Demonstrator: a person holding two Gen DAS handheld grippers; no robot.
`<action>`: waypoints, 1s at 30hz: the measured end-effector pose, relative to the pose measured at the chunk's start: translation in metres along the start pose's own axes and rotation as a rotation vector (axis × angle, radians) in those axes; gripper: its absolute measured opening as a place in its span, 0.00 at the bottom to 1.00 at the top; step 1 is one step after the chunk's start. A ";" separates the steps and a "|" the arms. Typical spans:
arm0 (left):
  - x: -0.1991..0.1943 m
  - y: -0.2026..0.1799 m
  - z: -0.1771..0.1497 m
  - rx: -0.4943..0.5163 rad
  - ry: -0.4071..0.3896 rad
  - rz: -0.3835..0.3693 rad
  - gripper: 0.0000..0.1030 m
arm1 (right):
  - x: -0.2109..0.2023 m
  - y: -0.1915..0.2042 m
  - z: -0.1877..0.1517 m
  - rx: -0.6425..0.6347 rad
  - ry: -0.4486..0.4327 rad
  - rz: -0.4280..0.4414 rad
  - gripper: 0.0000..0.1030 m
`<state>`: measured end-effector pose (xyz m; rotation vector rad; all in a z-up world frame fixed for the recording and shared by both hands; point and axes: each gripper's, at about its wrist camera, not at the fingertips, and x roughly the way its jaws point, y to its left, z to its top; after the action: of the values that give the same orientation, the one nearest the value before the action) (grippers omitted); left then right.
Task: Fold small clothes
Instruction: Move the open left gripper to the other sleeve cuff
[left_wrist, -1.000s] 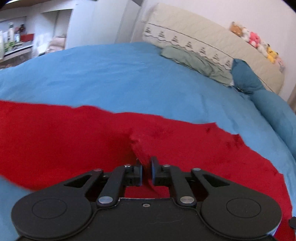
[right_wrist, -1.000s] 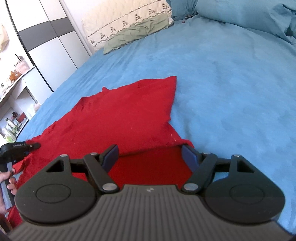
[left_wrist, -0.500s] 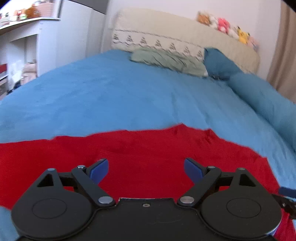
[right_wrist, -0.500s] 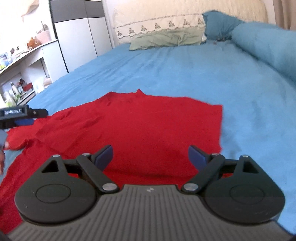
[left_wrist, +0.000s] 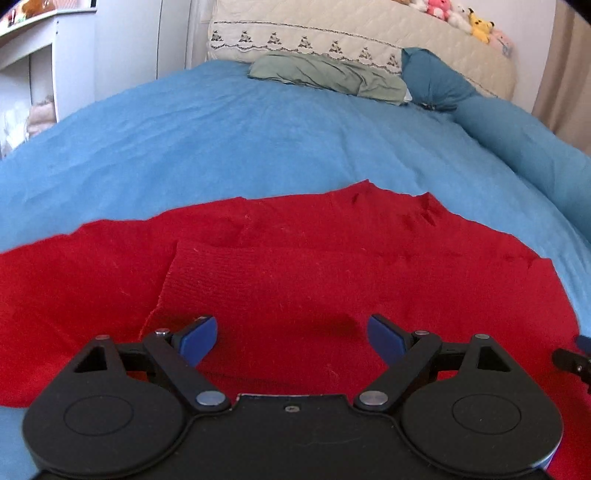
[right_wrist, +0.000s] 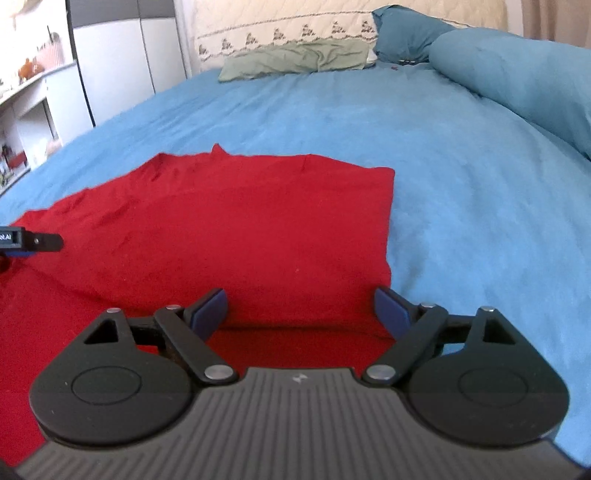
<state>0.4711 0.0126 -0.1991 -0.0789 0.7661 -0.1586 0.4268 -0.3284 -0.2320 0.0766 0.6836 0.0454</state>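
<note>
Evidently both tools are between grasps: the left gripper (left_wrist: 291, 336) hangs low over the red garment (left_wrist: 295, 273) with its blue pads (left_wrist: 197, 338) spread wide and nothing between them, and the right gripper (right_wrist: 300, 310) is likewise released, its jaws standing apart over the near right part of the same cloth. The garment lies flat on the blue bedspread (right_wrist: 461, 166), toward the near edge of the bed, well apart from the green pillow (right_wrist: 295, 59) and the rolled blue duvet (right_wrist: 517, 62) at the far end; that leaves bare bedspread on its far and right sides, which suits folding. In the left view a ribbed flap (left_wrist: 229, 273), seemingly a sleeve or cuff, lies doubled over the body of the garment just beyond the left pad, so a first fold appears to be laid in already. In the right view the right side of the cloth runs as a fairly straight edge (right_wrist: 389, 221), with a lower layer showing between the jaws at the near hem, which suggests cloth doubled there too. The two tools sit at opposite sides of the garment, probably so that each can take a corner or edge for the next fold; the tip of the left tool shows at the left border of the right view.
</note>
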 end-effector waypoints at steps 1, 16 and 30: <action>-0.006 -0.001 0.002 -0.002 -0.010 0.002 0.88 | -0.006 0.001 0.003 -0.003 -0.006 0.010 1.00; -0.193 0.024 0.032 -0.029 -0.218 0.046 1.00 | -0.135 0.069 0.053 -0.044 -0.112 0.116 1.00; -0.263 0.201 -0.009 -0.242 -0.226 0.263 1.00 | -0.147 0.186 0.032 -0.096 -0.101 0.257 1.00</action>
<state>0.3012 0.2552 -0.0516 -0.2204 0.5601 0.1916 0.3304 -0.1544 -0.0986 0.0735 0.5667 0.3190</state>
